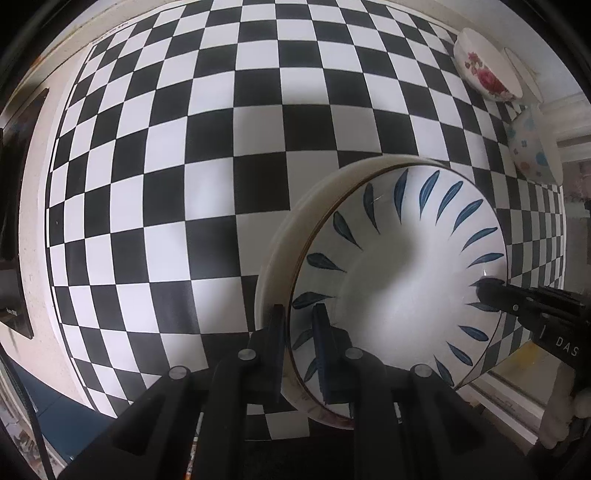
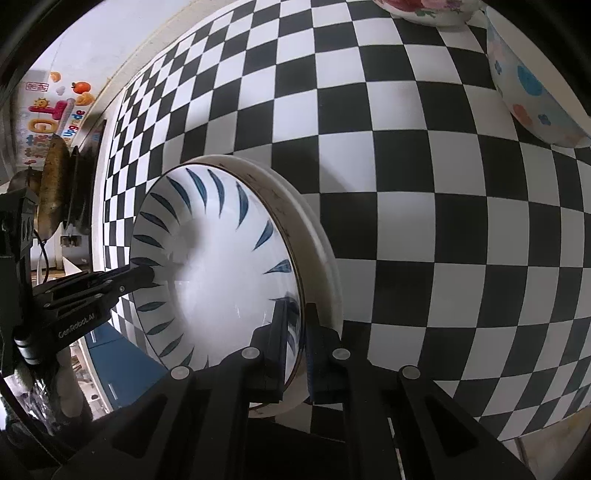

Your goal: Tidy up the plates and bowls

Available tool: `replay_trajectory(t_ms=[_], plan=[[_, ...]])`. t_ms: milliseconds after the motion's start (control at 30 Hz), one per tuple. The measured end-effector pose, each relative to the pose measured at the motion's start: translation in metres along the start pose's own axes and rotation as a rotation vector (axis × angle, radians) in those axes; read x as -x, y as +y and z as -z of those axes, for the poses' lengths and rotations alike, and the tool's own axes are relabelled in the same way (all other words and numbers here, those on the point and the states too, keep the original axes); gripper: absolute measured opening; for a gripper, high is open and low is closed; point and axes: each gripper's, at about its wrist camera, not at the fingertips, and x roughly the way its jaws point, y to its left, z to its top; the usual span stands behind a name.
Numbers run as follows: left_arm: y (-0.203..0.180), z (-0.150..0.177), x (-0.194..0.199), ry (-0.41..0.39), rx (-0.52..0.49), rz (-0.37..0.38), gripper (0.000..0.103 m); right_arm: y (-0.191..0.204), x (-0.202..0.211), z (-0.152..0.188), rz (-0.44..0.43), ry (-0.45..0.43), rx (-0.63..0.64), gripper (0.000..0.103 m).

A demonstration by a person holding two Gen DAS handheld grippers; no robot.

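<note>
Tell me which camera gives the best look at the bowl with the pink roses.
The left wrist view. There the rose bowl sits whole at the far right of the checkered cloth, flowers and rim plain. In the right wrist view only its lower part shows, cut off by the top edge.

Your left gripper point(image 1: 301, 343) covers the near rim of the blue-leaf bowl point(image 1: 399, 280), so the bowl's lowest edge is hidden from you. The rose bowl point(image 2: 424, 11) is cut off by the top edge of the right wrist view. Whether the blue-leaf bowl touches the checkered cloth point(image 1: 184, 166) can't be told.
</note>
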Motion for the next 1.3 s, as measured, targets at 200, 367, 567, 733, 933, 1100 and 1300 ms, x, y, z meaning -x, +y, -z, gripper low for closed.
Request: replay_trajectory(t_ms=[200, 367, 567, 733, 933, 1100, 1300], plan=[[-0.002, -0.001, -0.002, -0.001, 0.016, -0.009, 0.013, 0.001, -0.001, -0.002, 0.022, 0.002, 0.017, 0.010], [0.004, 0.002, -0.003, 0.012, 0.047, -0.005, 0.013, 0.004, -0.001, -0.006, 0.023, 0.024, -0.009, 0.011], [0.006, 0.006, -0.003, 0.005, 0.066, -0.033, 0.013, 0.012, 0.000, -0.007, 0.072, 0.056, -0.016, 0.011], [0.007, 0.010, -0.001, 0.001, 0.064, -0.042, 0.013, 0.014, 0.002, -0.008, 0.078, 0.062, -0.012, 0.011], [0.007, 0.025, 0.017, -0.030, 0.082, -0.051, 0.013, 0.023, 0.016, -0.001, 0.092, 0.029, 0.001, 0.011], [-0.006, 0.040, 0.056, -0.103, 0.072, -0.069, 0.013, 0.043, 0.050, 0.016, 0.134, -0.042, 0.044, 0.011], [-0.026, 0.068, 0.104, -0.196, 0.072, -0.076, 0.013, 0.073, 0.101, 0.042, 0.168, -0.153, 0.107, 0.011]])
